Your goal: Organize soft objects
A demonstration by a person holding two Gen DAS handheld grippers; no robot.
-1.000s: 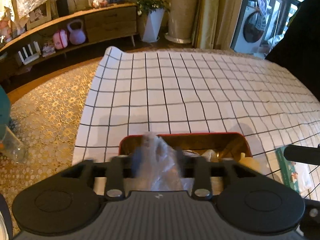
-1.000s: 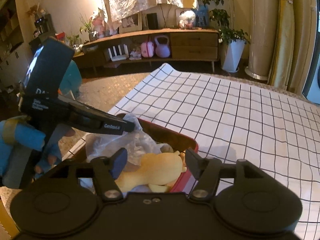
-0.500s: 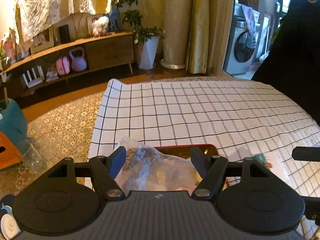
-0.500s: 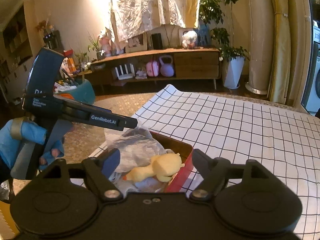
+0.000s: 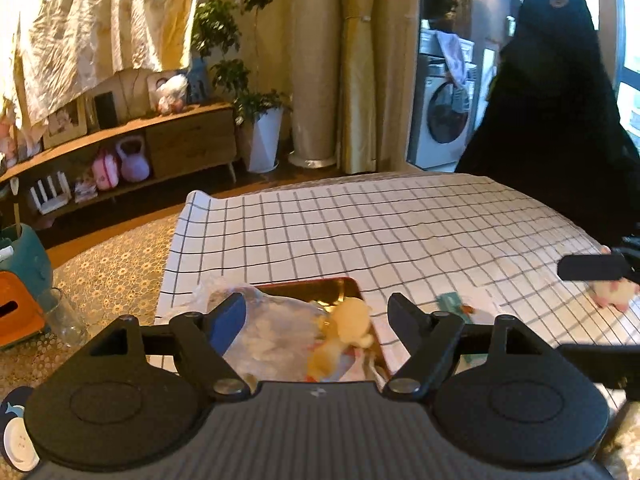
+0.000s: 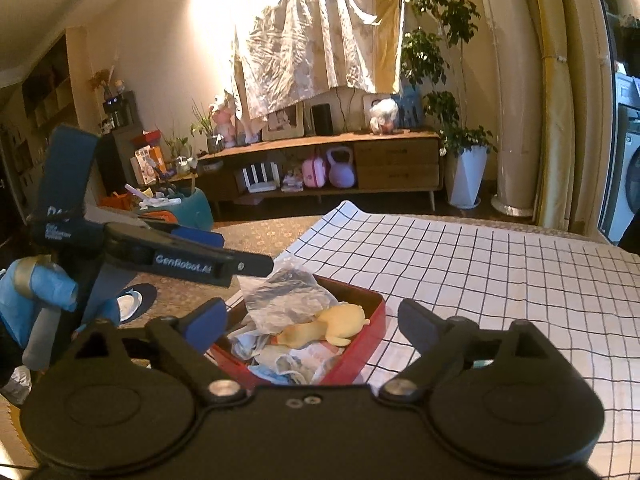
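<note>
1. Across the desk lies a white checked cloth [image 5: 380, 232], the largest thing in view, spread from the near edge to the far one.
2. At the near left corner of that cloth sits a red tray [image 6: 360, 354], its rim showing on the far and right sides.
3. Inside the tray, a crumpled clear plastic bag [image 6: 284, 296] fills the left part and rises above the rim.
4. Just right of the bag, touching it, a yellow plush toy [image 6: 340, 322] lies on its side on top of other soft, pale items in the tray.
5. Above the tray's near side hangs the left gripper [image 5: 316, 314], fingers spread wide with nothing between them; the right wrist view shows it held in a blue-gloved hand [image 6: 44, 292] to the left of the tray.
6. The right gripper [image 6: 308, 318] hovers over the same tray from the near side, fingers likewise spread wide and holding nothing.
7. Near the right edge of the cloth, well apart from the tray, a small pink and white plush [image 5: 614, 294] rests on the cloth.
</note>
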